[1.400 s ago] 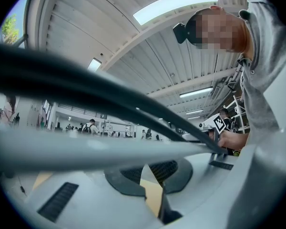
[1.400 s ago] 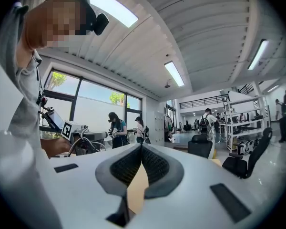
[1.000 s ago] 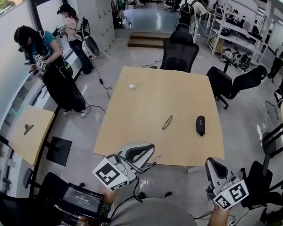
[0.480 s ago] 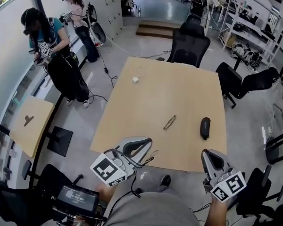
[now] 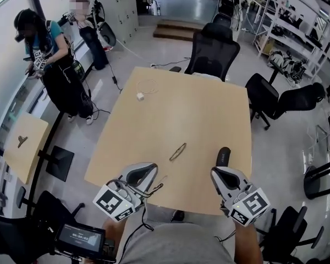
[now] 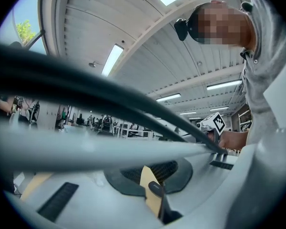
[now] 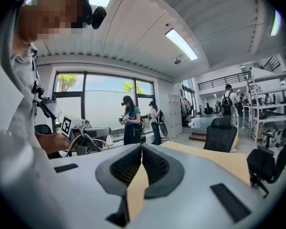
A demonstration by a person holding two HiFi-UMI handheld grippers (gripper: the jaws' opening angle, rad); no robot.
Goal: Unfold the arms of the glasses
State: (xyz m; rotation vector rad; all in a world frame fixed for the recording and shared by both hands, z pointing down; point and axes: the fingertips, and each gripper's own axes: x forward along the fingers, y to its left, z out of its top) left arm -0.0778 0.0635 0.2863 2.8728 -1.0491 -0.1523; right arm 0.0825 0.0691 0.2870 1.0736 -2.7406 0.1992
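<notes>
Both grippers have advanced over the near edge of the table. Left gripper and right gripper: jaws closed, empty. Folded glasses lie just beyond, between them. Open the jaws first, pin the frame, then swing the arms gently.

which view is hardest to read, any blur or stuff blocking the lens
Left gripper view: a thick black cable and a pale blurred band cross close to the lens, out of focus, hiding much. Right gripper view: clear, edges fisheye-curved. Head view: sharp, but the thin-framed glasses look tiny on the light wooden table.
</notes>
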